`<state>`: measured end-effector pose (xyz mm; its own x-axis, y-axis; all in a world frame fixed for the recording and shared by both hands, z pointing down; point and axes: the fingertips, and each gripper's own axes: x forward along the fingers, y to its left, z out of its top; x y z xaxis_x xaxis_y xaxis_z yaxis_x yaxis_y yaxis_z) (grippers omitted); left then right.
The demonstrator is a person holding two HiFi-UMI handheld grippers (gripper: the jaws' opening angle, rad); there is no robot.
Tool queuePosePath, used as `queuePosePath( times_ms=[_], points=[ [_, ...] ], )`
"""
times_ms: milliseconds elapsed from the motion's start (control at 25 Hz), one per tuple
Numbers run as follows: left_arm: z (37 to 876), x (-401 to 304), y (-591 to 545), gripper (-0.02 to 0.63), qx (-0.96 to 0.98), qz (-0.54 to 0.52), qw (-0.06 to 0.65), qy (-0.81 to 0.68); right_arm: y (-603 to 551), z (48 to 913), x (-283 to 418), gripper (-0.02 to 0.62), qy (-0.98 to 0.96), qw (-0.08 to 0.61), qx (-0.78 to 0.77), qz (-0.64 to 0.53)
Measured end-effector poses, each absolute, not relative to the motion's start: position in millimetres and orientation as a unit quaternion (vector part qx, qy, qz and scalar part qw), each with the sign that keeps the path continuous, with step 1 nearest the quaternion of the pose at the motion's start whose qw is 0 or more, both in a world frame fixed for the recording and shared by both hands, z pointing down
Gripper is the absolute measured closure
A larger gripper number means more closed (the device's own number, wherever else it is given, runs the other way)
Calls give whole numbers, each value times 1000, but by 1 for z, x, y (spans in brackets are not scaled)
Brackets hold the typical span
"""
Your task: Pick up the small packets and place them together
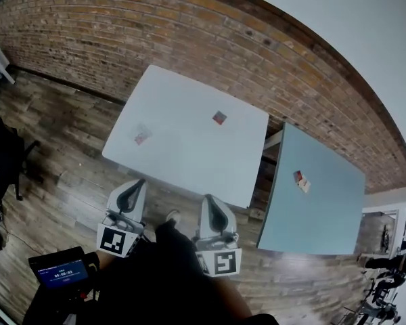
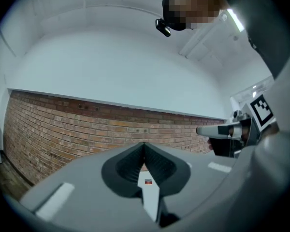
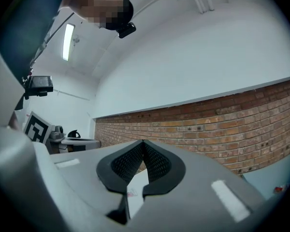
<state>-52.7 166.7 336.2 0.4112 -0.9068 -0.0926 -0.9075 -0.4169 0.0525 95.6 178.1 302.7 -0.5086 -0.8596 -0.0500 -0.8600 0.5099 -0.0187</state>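
Two small packets lie on the white table (image 1: pixel 183 93): a red-and-grey one (image 1: pixel 219 118) toward its far right, and a pale one (image 1: pixel 142 135) near its left side. More small packets (image 1: pixel 301 181) rest on the blue-grey table (image 1: pixel 325 215) to the right. My left gripper (image 1: pixel 140 182) and right gripper (image 1: pixel 210 199) hover side by side short of the white table's near edge, both shut and holding nothing. In the left gripper view the shut jaws (image 2: pixel 144 149) frame a red packet (image 2: pixel 148 181). Below the shut jaws in the right gripper view (image 3: pixel 143 146) the pale packet (image 3: pixel 132 193) shows.
A brick wall (image 1: pixel 88 26) runs behind both tables. The floor (image 1: pixel 54 181) is dark wood planks. A black chair (image 1: pixel 3 158) stands at the left. A small screen device (image 1: pixel 59 271) sits at the lower left. A narrow gap separates the two tables.
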Motion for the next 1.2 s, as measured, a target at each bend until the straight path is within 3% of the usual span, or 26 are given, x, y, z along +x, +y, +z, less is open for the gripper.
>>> queuePosePath(
  times_ms=[160,640,1200],
  points=[
    [340,-38,150,606,-835,51,-1,548,160,298,103,594,879,43,-476,-5],
    [367,-36,93,606,-851,66,-45,519,101,313,120,593,873,8,-488,-8],
    [356,-54,13,606,-858,53,0,510,24,320,108,593,835,8,-550,26]
  ],
)
